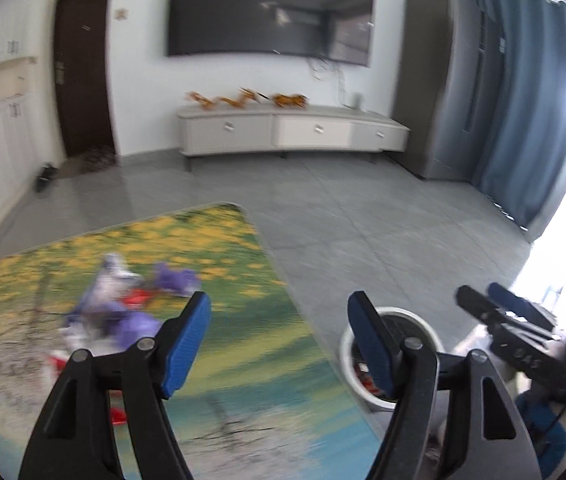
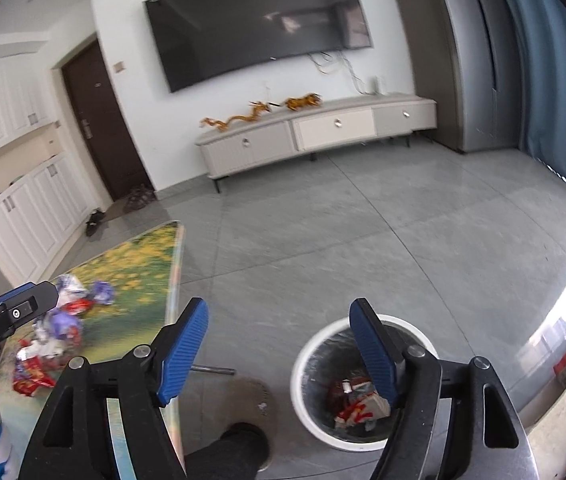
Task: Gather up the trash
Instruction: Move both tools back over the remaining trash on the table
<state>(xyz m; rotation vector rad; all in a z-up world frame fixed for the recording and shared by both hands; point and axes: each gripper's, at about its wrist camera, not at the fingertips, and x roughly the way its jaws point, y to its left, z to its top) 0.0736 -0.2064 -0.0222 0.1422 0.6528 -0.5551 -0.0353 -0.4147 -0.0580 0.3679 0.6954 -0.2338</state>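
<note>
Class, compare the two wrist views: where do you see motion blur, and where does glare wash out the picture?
Left wrist view: wrappers on the table smear with motion blur; window glare bleaches the right edge. Right wrist view: sharper, bin crisp, glare only at the lower right.

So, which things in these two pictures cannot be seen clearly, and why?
- Crumpled purple, white and red wrappers on the flower-patterned table: left wrist view, motion blur; prints unreadable.
- White round trash bin: left wrist view, mostly behind the left gripper.
- Bin contents: right wrist view, partly behind the right gripper; depth hidden.
- Dark shoe: cut by bottom edge.
</note>
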